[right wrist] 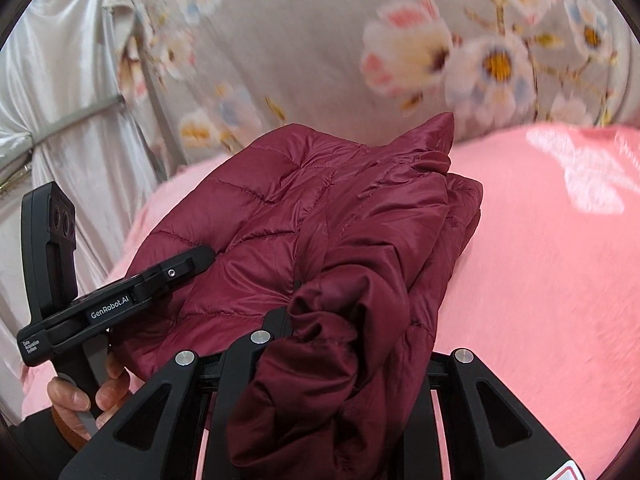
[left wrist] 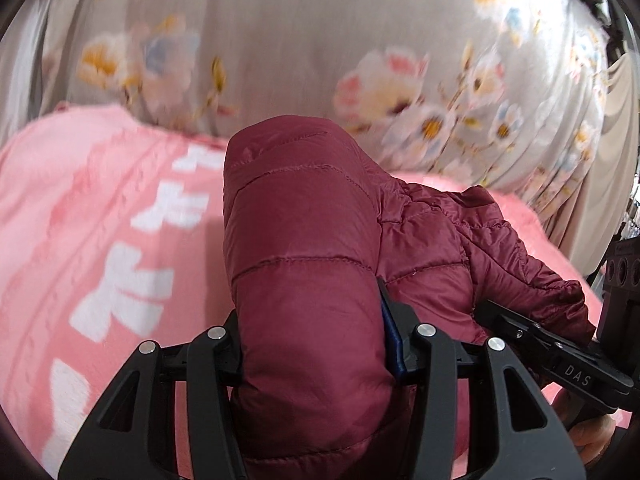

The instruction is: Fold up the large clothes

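A maroon quilted puffer jacket (left wrist: 304,220) lies bunched over a pink blanket (left wrist: 100,208). In the left wrist view, my left gripper (left wrist: 314,344) is shut on a thick padded fold that fills the gap between its fingers. The right gripper (left wrist: 504,320) reaches into the jacket from the right. In the right wrist view, my right gripper (right wrist: 340,340) is shut on a crumpled wad of the same jacket (right wrist: 280,208), which hides its right finger. The left gripper (right wrist: 188,264) presses into the jacket at left, with a hand (right wrist: 80,396) on its handle.
The pink blanket (right wrist: 540,260) with white patterns spreads under the jacket on both sides. A grey floral curtain (left wrist: 300,40) hangs close behind the blanket's far edge. Silvery fabric (right wrist: 52,80) hangs at the left of the right wrist view.
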The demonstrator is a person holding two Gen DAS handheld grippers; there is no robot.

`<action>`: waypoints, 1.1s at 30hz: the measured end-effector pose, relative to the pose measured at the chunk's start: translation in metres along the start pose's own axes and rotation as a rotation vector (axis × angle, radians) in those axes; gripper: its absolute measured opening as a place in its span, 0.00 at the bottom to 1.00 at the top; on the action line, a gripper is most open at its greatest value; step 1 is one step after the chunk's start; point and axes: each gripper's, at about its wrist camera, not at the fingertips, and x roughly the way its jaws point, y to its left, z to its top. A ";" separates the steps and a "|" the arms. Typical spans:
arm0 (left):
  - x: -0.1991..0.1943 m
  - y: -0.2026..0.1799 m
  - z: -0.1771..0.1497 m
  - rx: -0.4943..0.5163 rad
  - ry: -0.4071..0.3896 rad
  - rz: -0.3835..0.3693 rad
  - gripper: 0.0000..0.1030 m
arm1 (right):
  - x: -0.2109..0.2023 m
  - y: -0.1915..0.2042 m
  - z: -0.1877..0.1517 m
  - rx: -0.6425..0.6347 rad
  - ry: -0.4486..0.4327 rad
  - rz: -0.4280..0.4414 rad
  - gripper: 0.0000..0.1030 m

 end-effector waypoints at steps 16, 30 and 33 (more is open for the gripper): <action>0.012 0.018 -0.027 -0.069 0.116 0.199 0.95 | 0.018 -0.043 -0.026 0.231 0.158 0.037 0.66; -0.067 0.001 -0.007 -0.083 0.114 0.427 0.95 | -0.079 0.018 -0.023 -0.055 -0.017 -0.177 0.03; -0.051 -0.018 -0.001 -0.053 0.134 0.471 0.95 | -0.055 0.029 -0.012 -0.065 0.005 -0.192 0.03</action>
